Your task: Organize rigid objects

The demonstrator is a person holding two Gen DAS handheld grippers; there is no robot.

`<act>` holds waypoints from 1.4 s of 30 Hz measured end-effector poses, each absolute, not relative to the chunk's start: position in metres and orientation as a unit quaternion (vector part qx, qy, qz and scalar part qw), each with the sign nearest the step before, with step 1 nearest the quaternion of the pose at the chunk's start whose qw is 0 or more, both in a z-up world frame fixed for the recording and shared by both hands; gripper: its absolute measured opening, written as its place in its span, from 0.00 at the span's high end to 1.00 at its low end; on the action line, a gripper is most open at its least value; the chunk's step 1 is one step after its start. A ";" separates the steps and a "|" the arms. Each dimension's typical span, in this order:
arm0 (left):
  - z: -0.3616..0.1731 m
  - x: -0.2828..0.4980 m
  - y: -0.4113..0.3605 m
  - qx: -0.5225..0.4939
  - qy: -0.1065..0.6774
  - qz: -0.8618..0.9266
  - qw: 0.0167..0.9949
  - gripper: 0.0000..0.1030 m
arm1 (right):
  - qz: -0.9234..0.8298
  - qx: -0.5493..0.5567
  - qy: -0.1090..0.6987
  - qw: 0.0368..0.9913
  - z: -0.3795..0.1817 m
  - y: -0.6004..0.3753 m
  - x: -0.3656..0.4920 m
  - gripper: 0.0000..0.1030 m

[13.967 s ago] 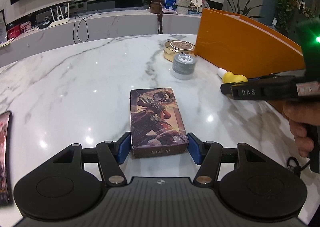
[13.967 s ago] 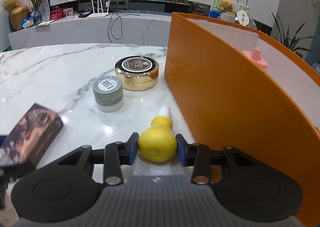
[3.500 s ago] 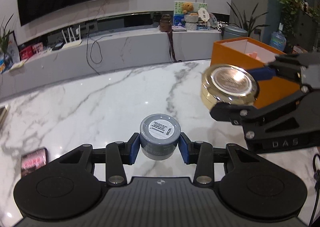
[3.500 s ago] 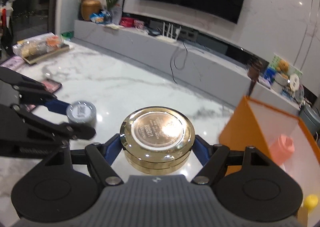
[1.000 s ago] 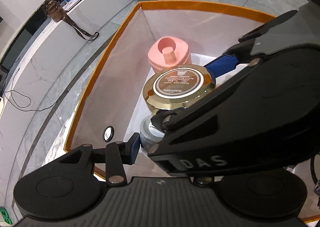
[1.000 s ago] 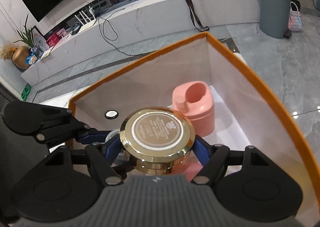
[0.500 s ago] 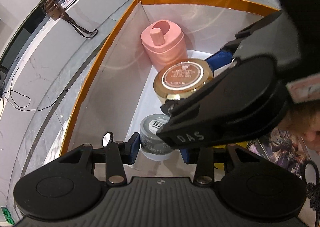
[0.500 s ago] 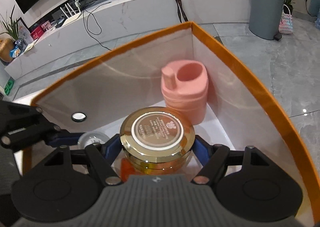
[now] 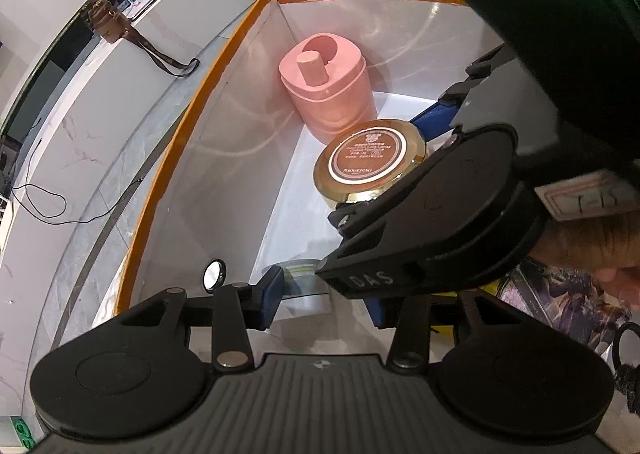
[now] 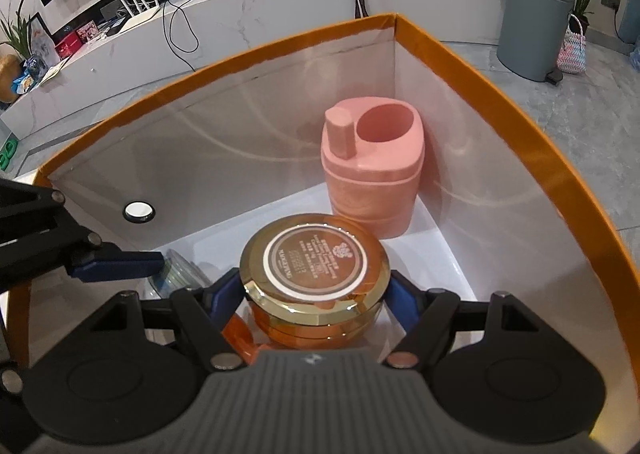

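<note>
Lowered further into the orange cardboard box [image 10: 492, 94] since half a second ago: both grippers and their loads. Far left, on the box's white inner wall: a small round black-rimmed disc [image 10: 139, 211]. Next, low by that wall: left gripper [image 9: 324, 300], jaws just been opening, with the short grey round tin [image 9: 306, 286] between the blue pads; tin sitting on the white box floor, largely hidden under the other tool, so pad contact hard to judge — left pad looks just off its side. Towards the middle: right gripper [image 10: 316, 296] clenched on the wide gold-rimmed round tin with a brown label lid [image 10: 316, 258], blue pads pressed to both sides, tin upright and level, low inside the box; whether touching the floor, cannot tell. Under it, a glimpse of something orange-red, too hidden to name. Behind, in the far corner: a pink plastic canister with a stub handle and round hollow on top [image 10: 372, 170], upright, near the gold tin but apart. Far right in the left wrist view: part of a hand [image 9: 592, 238] above a printed card box [image 9: 560, 294].
</note>
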State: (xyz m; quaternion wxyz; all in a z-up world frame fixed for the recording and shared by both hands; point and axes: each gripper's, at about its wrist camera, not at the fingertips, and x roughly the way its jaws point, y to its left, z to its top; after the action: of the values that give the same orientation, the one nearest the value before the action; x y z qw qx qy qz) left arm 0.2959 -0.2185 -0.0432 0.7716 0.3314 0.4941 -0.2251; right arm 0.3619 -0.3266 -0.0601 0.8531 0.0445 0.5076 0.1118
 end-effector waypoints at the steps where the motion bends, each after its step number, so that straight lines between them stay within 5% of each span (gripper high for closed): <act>1: -0.042 0.298 -0.218 0.331 0.494 -0.224 0.772 0.49 | 0.111 0.045 0.508 0.853 -0.060 -0.328 0.361 0.27; 34: 0.017 0.257 -0.217 0.328 0.444 -0.227 0.802 0.44 | 0.138 0.052 0.417 0.897 0.039 -0.345 0.277 0.26; 42: 0.036 0.237 -0.210 0.263 0.428 -0.223 0.835 0.27 | 0.129 0.050 0.384 0.913 0.066 -0.353 0.240 0.19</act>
State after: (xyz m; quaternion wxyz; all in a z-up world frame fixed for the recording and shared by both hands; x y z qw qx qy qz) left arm 0.2372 -0.2095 0.0361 0.8352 0.2626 0.4285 -0.2232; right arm 0.2404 -0.3535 0.0662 0.9130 0.0502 0.3838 0.1292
